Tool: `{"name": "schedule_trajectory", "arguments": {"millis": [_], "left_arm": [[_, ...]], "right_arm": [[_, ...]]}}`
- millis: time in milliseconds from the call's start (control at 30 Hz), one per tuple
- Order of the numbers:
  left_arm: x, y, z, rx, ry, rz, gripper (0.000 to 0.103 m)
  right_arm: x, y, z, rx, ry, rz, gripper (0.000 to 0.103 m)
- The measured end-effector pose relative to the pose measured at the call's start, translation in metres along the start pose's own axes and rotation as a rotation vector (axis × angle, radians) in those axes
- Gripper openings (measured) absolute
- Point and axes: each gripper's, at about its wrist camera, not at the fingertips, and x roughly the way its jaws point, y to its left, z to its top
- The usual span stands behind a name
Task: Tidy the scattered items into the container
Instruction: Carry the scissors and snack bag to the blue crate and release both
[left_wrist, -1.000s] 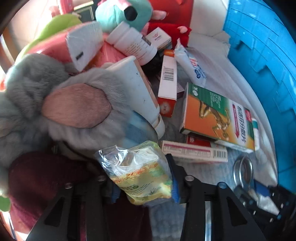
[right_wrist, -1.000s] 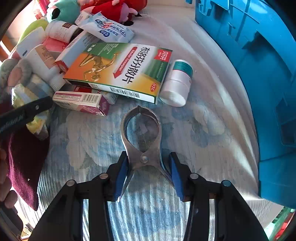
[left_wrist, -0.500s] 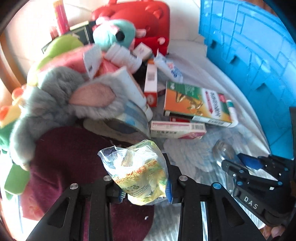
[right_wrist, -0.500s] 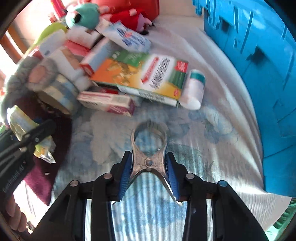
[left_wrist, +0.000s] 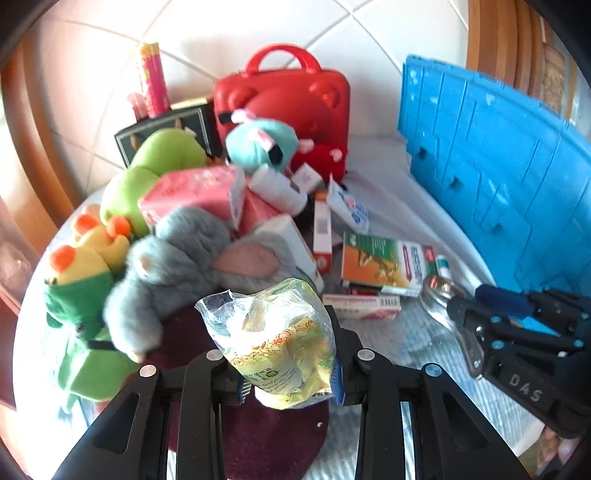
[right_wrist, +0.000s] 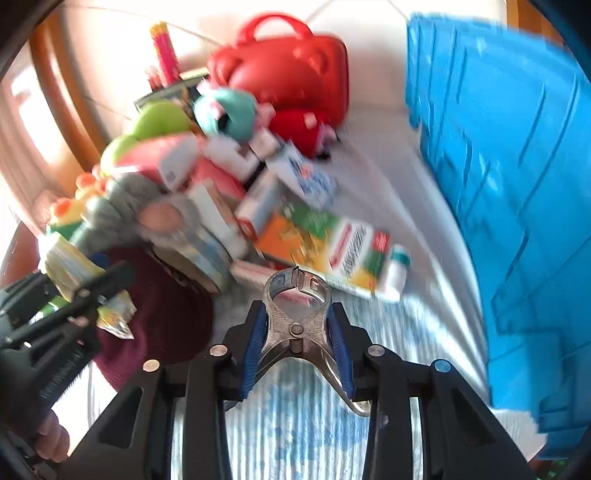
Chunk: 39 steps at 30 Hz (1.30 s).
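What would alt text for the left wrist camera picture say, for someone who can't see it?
The left gripper clamps a crinkly yellow snack packet above a heap of plush toys and medicine boxes on a pale cloth. At right, the right gripper holds metal pincers beside a blue plastic crate.

Black tongs (left_wrist: 290, 373) w/ blue pads (right_wrist: 253, 343), silver screws, "DAS" marking.
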Motion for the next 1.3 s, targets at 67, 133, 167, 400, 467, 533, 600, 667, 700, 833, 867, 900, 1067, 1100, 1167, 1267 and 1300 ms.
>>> {"name": "schedule_trajectory", "arguments": {"millis": [67, 133, 167, 400, 467, 533, 600, 667, 700, 833, 867, 900, 1067, 1100, 1167, 1267, 1300], "left_arm": [[-0.01, 0.004, 0.006, -0.003, -0.029, 0.0, 0.031], [-0.021, 0.006, 0.013, -0.006, -0.064, -0.004, 0.031], [-0.028, 0.007, 0.017, -0.005, -0.084, -0.008, 0.031], [-0.073, 0.004, 0.046, 0.019, -0.217, -0.067, 0.031], [-0.084, -0.005, 0.056, 0.034, -0.246, -0.094, 0.031], [-0.095, -0.017, 0.066, 0.047, -0.282, -0.118, 0.031], [-0.106, -0.033, 0.076, 0.06, -0.317, -0.143, 0.031], [-0.117, -0.054, 0.083, 0.075, -0.349, -0.159, 0.031], [-0.121, -0.066, 0.087, 0.082, -0.361, -0.171, 0.031], [-0.139, -0.127, 0.102, 0.111, -0.423, -0.203, 0.031], [-0.142, -0.144, 0.105, 0.113, -0.436, -0.207, 0.031], [-0.145, -0.16, 0.109, 0.114, -0.443, -0.214, 0.031], [-0.156, -0.247, 0.123, 0.122, -0.451, -0.245, 0.031], [-0.158, -0.263, 0.124, 0.123, -0.454, -0.244, 0.031], [-0.16, -0.295, 0.123, 0.128, -0.451, -0.248, 0.031], [-0.158, -0.339, 0.121, 0.151, -0.418, -0.255, 0.032], [-0.157, -0.352, 0.12, 0.159, -0.408, -0.254, 0.032]], "right_arm": [[-0.018, 0.006, 0.008, -0.017, -0.043, 0.002, 0.034], [-0.037, 0.014, 0.019, -0.036, -0.093, -0.001, 0.034], [-0.043, 0.018, 0.024, -0.045, -0.115, -0.004, 0.034], [-0.111, 0.029, 0.055, -0.061, -0.287, -0.06, 0.034], [-0.129, 0.025, 0.061, -0.045, -0.326, -0.089, 0.034], [-0.145, 0.016, 0.065, -0.031, -0.363, -0.122, 0.034], [-0.162, 0.004, 0.065, -0.018, -0.402, -0.152, 0.034], [-0.181, -0.016, 0.065, 0.005, -0.444, -0.181, 0.034], [-0.189, -0.027, 0.064, 0.017, -0.461, -0.192, 0.034], [-0.219, -0.08, 0.058, 0.042, -0.518, -0.237, 0.034], [-0.225, -0.094, 0.058, 0.043, -0.527, -0.244, 0.034], [-0.23, -0.111, 0.057, 0.043, -0.533, -0.25, 0.034], [-0.248, -0.186, 0.047, 0.042, -0.546, -0.263, 0.034], [-0.25, -0.2, 0.044, 0.043, -0.547, -0.266, 0.034], [-0.254, -0.229, 0.037, 0.048, -0.547, -0.268, 0.034], [-0.254, -0.267, 0.027, 0.07, -0.535, -0.263, 0.034], [-0.253, -0.277, 0.024, 0.077, -0.53, -0.26, 0.034]]}}
